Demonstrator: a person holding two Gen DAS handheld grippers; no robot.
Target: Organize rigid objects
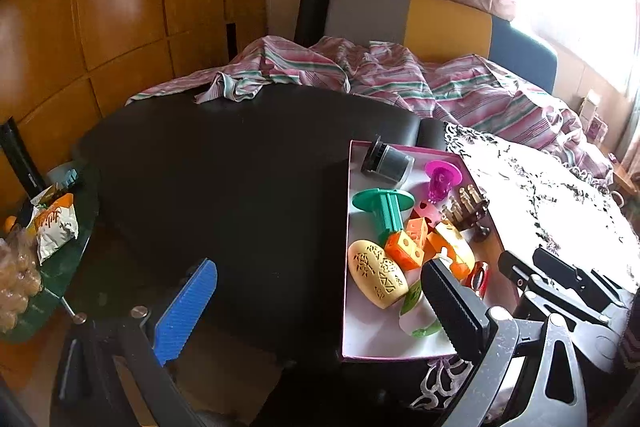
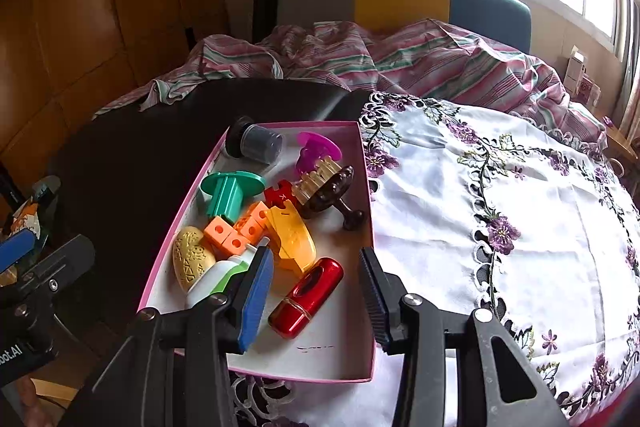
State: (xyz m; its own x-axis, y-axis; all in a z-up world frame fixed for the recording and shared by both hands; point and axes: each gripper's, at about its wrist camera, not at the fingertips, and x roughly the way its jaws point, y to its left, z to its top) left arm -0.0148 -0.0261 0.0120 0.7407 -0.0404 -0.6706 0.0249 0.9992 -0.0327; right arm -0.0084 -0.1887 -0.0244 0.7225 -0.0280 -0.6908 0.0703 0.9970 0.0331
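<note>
Right gripper (image 2: 316, 291) partly open, gripping nothing, straddling the red capsule (image 2: 306, 299), long axis running diagonally away between the pads, at the near end of the pink box (image 2: 264, 373). Left gripper (image 1: 320, 311) fully open, empty, at the box's left edge, farther off.

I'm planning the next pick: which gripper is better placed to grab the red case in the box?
Right. The right gripper hangs over the red case, jaws open on either side; the left gripper sits off the pink box edge.
</note>
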